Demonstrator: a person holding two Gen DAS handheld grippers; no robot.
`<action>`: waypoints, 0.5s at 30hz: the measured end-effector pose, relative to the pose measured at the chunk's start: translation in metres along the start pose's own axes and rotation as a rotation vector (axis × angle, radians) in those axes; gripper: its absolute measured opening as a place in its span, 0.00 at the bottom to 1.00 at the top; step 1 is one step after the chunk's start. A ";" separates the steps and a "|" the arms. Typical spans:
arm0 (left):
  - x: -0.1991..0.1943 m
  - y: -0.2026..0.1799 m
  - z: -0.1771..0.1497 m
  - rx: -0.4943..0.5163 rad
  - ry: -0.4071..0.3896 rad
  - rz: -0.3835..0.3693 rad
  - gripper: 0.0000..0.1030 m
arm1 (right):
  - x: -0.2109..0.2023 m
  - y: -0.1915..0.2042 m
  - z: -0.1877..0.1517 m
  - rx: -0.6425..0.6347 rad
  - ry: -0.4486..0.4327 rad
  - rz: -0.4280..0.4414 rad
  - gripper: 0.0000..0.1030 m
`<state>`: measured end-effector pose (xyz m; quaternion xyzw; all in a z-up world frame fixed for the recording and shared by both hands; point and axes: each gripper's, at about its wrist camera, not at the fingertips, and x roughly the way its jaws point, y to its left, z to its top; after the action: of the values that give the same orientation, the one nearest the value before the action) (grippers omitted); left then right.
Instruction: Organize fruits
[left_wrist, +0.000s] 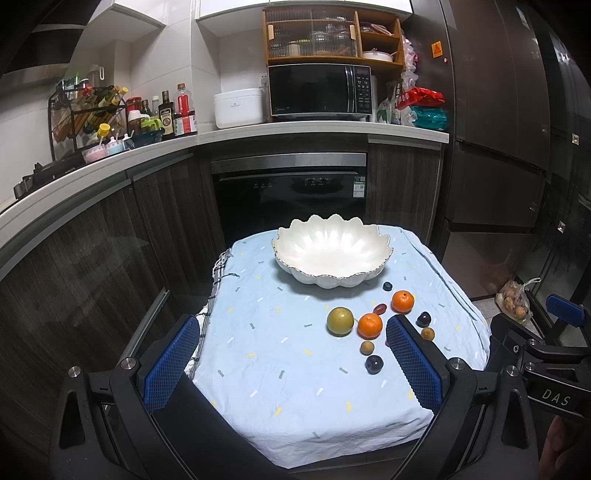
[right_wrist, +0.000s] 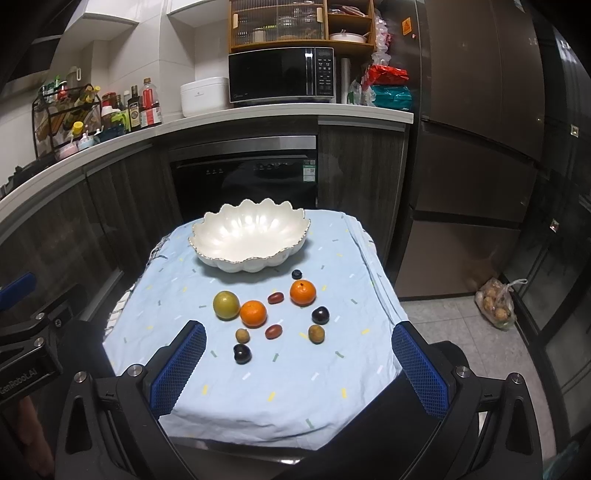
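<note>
Kitchen cabinets and an oven stand behind a small desk (right_wrist: 258, 406) covered by a pale blue cloth. Left to right in the right wrist view: left claw (left_wrist: 291, 369) hangs off the desk's near-left side, released, holding nothing. Bowl (right_wrist: 251, 254) sits at the far side, with no fruit in it. Green fruit (right_wrist: 226, 304) lies left-most, touching or just beside near orange (right_wrist: 253, 314). 2 small brown fruits (right_wrist: 242, 335), 2 dark plums (right_wrist: 242, 353) and 2 red fruits (right_wrist: 273, 331) lie scattered about them. Far orange (right_wrist: 303, 292) and a blueberry (right_wrist: 297, 274) lie nearest the bowl. Right claw (right_wrist: 299, 369) hangs over the near edge, released, holding nothing.

Judgement: no fruit is yet sorted. All fruit lies ahead of both claws, between claws and bowl. Right claw faces the cluster squarely; from the left claw the cluster lies ahead and to the right. Right claw appears better placed. Round fruit has no long axis, so approach angle matters little.
</note>
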<state>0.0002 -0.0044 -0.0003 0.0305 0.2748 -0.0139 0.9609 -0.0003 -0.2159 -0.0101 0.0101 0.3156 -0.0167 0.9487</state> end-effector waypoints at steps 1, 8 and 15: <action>0.000 -0.001 0.000 0.002 -0.001 -0.001 1.00 | 0.000 -0.001 0.000 0.002 0.000 -0.001 0.99; 0.001 -0.002 0.004 0.011 -0.002 -0.010 1.00 | -0.001 -0.002 0.001 0.005 0.000 0.000 0.99; 0.001 -0.002 0.005 0.013 -0.006 -0.010 1.00 | 0.001 -0.003 0.001 0.005 -0.002 0.000 0.99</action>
<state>0.0034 -0.0063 0.0033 0.0353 0.2720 -0.0205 0.9614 0.0003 -0.2189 -0.0100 0.0124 0.3145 -0.0175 0.9490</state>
